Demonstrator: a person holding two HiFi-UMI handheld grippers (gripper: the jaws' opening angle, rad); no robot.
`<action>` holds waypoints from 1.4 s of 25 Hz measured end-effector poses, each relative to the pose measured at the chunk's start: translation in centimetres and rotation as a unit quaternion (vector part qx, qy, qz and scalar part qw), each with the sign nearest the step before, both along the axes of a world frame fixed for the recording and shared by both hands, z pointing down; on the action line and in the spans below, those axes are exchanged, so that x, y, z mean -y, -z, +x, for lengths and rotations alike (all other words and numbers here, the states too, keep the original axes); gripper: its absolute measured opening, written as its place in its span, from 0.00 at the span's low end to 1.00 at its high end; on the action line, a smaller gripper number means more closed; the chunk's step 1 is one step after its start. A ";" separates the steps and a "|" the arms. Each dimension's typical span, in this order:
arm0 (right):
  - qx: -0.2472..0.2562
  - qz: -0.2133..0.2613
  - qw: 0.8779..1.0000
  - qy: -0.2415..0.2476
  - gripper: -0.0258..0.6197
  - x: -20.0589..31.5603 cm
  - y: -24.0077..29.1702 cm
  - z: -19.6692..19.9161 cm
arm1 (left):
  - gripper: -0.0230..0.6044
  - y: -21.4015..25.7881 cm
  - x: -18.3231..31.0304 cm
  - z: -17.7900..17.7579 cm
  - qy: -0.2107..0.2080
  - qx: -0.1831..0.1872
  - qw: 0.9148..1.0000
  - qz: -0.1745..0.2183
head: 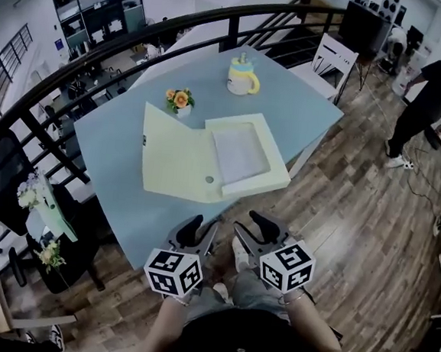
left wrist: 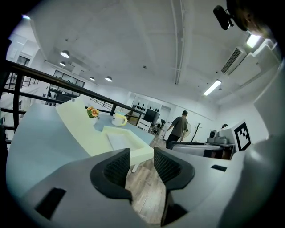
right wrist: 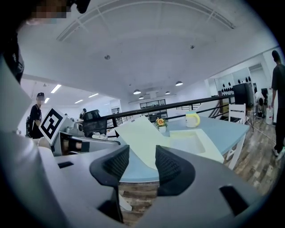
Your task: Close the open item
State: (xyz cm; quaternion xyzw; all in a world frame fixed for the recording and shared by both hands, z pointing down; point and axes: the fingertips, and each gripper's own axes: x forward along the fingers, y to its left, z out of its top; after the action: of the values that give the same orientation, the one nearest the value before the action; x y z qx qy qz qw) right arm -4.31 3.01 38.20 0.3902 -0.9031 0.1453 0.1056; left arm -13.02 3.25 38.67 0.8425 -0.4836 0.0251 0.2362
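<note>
The left gripper [head: 201, 227] and right gripper [head: 250, 226] hovered empty, jaws apart, short of the box file [head: 241, 154], whose flat lid [head: 174, 160] likely needed lifting next.

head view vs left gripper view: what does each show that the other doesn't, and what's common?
Head view only: both grippers from above, the left gripper and the right gripper, plus the left marker cube and the whole outline of the blue table.
Left gripper view only: a ceiling strip light, and the left jaws seen face-on, standing apart with only floor between them.
Both: the open pale yellow box file, the yellow-handled mug, the flowers, the person in dark shirt and the right marker cube.
</note>
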 end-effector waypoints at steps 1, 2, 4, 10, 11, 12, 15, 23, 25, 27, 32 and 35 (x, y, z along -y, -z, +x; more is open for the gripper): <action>-0.002 0.001 1.000 0.002 0.31 0.5 -0.1 0.0 | 0.30 -0.2 0.4 -0.2 0.004 0.000 1.000 -0.001; -0.004 0.002 1.000 0.004 0.31 1.1 -0.2 -0.1 | 0.30 -0.4 0.9 -0.3 0.008 -0.001 1.000 -0.002; -0.005 0.003 1.000 0.010 0.32 2.7 -0.4 -0.2 | 0.30 -0.8 2.2 -0.7 0.016 -0.001 1.000 -0.004; -0.005 0.003 0.999 0.034 0.33 7.9 -0.2 -0.3 | 0.30 -0.8 6.8 -1.1 0.037 0.010 0.999 -0.005; -0.006 0.003 0.999 0.039 0.33 8.8 -0.2 -0.2 | 0.30 -0.7 7.5 -1.0 0.041 0.010 0.999 -0.005; -0.006 0.003 0.999 0.044 0.33 9.7 -0.2 -0.1 | 0.30 -0.7 8.3 -0.8 0.045 0.010 0.999 -0.005; -0.004 0.001 0.998 0.059 0.33 12.1 -0.2 0.0 | 0.30 -0.4 10.3 -0.8 0.058 0.014 0.998 -0.006; -0.004 -0.004 0.995 0.102 0.33 17.0 -0.6 -0.1 | 0.30 0.4 14.5 -1.5 0.102 0.026 0.994 0.001; -0.005 -0.002 0.994 0.113 0.33 17.9 -0.5 -0.3 | 0.30 0.4 15.2 -1.6 0.112 0.026 0.993 0.000; -0.004 0.001 0.992 0.124 0.33 18.6 -0.4 -0.4 | 0.30 0.3 15.8 -1.6 0.123 0.025 0.992 0.001; -0.002 0.006 0.990 0.144 0.33 20.1 -0.4 -0.4 | 0.30 0.3 17.0 -1.4 0.142 0.019 0.990 0.006; -0.004 0.007 0.988 0.157 0.33 20.4 -0.8 -0.1 | 0.30 -0.2 17.2 -1.1 0.155 0.017 0.988 0.005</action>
State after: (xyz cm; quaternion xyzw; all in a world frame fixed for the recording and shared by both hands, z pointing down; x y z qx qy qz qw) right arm -4.46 -17.37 39.02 0.2451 -0.9536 0.1196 0.1279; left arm -14.13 -13.98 38.87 0.7578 -0.6126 -0.0002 0.2247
